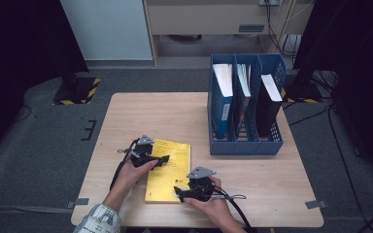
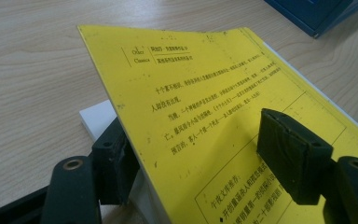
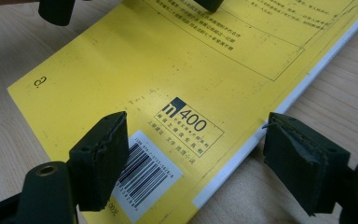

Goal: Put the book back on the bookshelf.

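High view: the yellow book (image 1: 169, 170) lies flat near my edge of the table (image 1: 141, 111), back cover up. My left gripper (image 1: 161, 158) sits at the book's left edge; in the left gripper view the cover's edge is lifted, one jaw below it and one above, pads not pressing. My right gripper (image 1: 179, 192) is at the book's near right corner, jaws parted, one over the barcode, one over bare wood. A blue file rack (image 1: 245, 104) stands beyond the book to the right, well apart. Bare tabletop lies left of the book.
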A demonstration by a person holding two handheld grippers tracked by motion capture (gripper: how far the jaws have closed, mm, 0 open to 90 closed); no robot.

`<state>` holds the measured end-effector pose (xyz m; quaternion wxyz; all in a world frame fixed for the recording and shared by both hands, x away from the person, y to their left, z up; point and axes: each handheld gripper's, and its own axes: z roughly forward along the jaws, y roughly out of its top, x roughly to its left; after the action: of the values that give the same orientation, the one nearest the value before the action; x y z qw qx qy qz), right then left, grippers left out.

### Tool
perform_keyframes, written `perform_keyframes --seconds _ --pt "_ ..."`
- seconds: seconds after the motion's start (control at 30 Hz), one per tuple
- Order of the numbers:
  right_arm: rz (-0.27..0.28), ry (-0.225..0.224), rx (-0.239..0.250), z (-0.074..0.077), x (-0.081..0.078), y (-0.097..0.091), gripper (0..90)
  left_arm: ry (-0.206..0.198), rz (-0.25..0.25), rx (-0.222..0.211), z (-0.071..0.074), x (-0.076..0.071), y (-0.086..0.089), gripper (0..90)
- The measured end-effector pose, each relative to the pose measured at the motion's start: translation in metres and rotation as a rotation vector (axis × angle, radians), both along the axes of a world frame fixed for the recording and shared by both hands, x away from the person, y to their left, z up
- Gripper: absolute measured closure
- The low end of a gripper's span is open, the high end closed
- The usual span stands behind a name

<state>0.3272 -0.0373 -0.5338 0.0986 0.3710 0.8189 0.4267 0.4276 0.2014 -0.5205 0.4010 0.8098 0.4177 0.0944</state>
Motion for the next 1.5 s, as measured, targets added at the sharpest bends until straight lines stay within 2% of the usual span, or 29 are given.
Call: perform_keyframes --seconds 0.07,0.17,0.23,0.27,0.3,0.33,0.4,0.47,0.63,0.77,0.9,1.2,1.33,1.5 --pt "0.0 -0.002 0.003 0.0 0.0 0.0 22.4 0.011 -0.024 0.004 0.0 -0.005 0.001 29.5" --pt "-0.002 -0.01 0.006 -0.001 0.0 0.0 22.3 0.008 -0.023 -0.033 0.004 -0.014 0.004 28.8" --pt "-0.001 -0.008 0.007 -0.001 0.0 0.001 22.3 0.003 -0.026 -0.031 0.005 -0.016 0.004 28.9" --pt "-0.003 -0.009 0.008 -0.001 0.0 0.002 22.1 -0.008 -0.029 -0.01 0.008 -0.022 0.004 29.1" --pt "-0.003 -0.009 0.008 -0.001 0.0 0.002 22.1 -0.008 -0.029 -0.01 0.008 -0.022 0.004 29.8" --pt "-0.007 -0.013 0.01 -0.002 -0.001 0.003 21.7 -0.015 -0.023 0.044 0.006 -0.022 0.003 31.8" --pt "-0.007 -0.012 0.009 -0.002 -0.001 0.004 21.7 -0.004 -0.01 0.039 0.004 -0.021 0.004 34.3" --pt "-0.006 -0.012 0.009 -0.002 -0.001 0.004 21.7 -0.009 0.001 0.025 0.006 -0.019 0.006 43.1" --pt "0.014 0.001 0.009 -0.002 0.005 0.003 16.7 -0.034 -0.022 0.046 0.009 -0.018 0.008 55.3" --pt "0.042 0.04 0.002 -0.003 0.014 0.003 10.4 -0.045 -0.027 0.019 0.011 -0.017 0.009 64.3" --pt "0.052 0.047 0.005 -0.004 0.023 0.003 7.6 -0.062 -0.039 0.011 0.015 -0.019 0.008 71.1" --pt "0.034 0.054 0.013 -0.004 0.036 0.003 7.6 -0.094 -0.061 0.014 0.022 -0.022 0.006 74.8" --pt "0.032 0.065 0.029 -0.004 0.042 0.003 7.1 -0.101 -0.066 -0.004 0.025 -0.024 0.007 76.1" --pt "0.039 0.095 0.062 -0.004 0.047 0.0 5.1 -0.146 -0.082 -0.011 0.035 -0.028 0.005 76.9"
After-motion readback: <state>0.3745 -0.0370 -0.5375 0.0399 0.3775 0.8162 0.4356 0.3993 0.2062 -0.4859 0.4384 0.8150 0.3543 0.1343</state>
